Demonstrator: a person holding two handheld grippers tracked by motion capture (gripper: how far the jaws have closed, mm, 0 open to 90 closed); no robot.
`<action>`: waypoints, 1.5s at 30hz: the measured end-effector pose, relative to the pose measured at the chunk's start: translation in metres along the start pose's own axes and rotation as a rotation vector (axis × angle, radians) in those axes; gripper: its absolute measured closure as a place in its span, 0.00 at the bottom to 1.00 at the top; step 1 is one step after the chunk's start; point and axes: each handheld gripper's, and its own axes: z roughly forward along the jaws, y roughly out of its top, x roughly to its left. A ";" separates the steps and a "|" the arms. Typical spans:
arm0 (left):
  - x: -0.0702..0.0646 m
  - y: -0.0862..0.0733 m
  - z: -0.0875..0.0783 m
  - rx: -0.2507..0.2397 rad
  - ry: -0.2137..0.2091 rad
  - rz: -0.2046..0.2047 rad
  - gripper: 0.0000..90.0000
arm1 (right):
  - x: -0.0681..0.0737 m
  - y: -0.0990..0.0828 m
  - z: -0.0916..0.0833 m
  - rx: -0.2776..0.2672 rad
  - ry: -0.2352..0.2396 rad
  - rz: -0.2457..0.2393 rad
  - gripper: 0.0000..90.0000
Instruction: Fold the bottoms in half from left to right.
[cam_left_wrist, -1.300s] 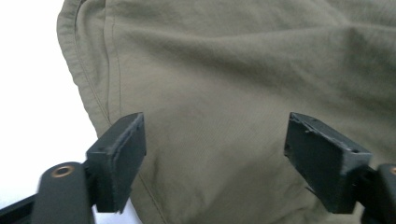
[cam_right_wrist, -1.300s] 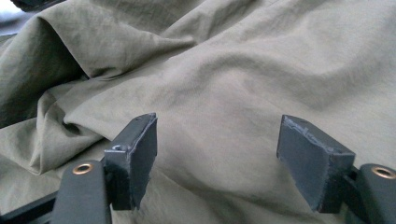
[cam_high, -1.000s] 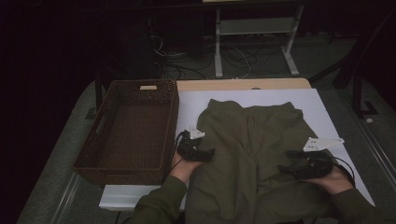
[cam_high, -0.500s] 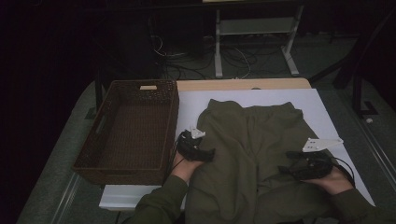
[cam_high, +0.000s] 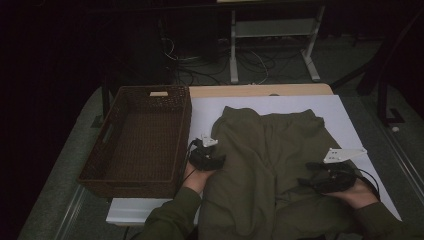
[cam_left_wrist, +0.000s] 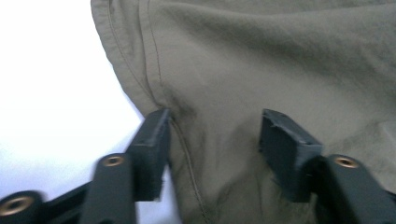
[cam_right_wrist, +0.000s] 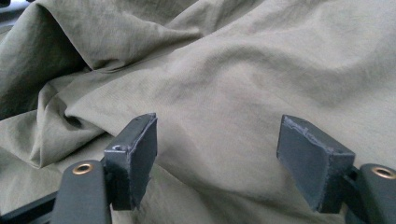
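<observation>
Olive-green cotton trousers (cam_high: 272, 165) are spread flat on a white rectangular table top (cam_high: 205, 112), waistband at the far side and legs running toward the near edge. To the left of them, just beside the cloth, a dark brown woven wicker basket (cam_high: 137, 142) stands with nothing seen in it.

At the left outer seam of the trousers the left gripper (cam_high: 214, 159) is held low on the cloth. Its jaws have just been closing, after having been opened wider half a second ago, and in the left gripper view the stitched edge of the trousers (cam_left_wrist: 261, 74) is seen between them: one pad sits against the seam at the cloth's border, the other rests on the fabric further in, with a slack fold bunched between. The cloth is bracketed but not yet pinched tight, so no firm hold is judged to have been made.

The right gripper (cam_high: 306, 181) is kept on the right leg, near the person's right hand (cam_high: 357, 192). In the right gripper view its jaws stand apart over smooth fabric (cam_right_wrist: 224, 84), nothing clamped.

From this, a grasp of the left edge is judged to be in hand, probably as the start of a fold; the trousers lie as they did a second ago
</observation>
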 end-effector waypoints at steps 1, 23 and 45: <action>-0.001 0.000 0.000 -0.002 -0.005 0.003 0.56 | 0.000 0.000 0.000 0.001 0.001 0.000 0.32; 0.000 0.004 -0.001 -0.026 -0.116 -0.018 0.96 | 0.000 0.002 0.002 0.005 0.012 -0.010 0.32; -0.003 0.012 -0.013 -0.152 -0.164 0.001 0.96 | 0.000 0.002 0.003 0.009 0.016 -0.008 0.31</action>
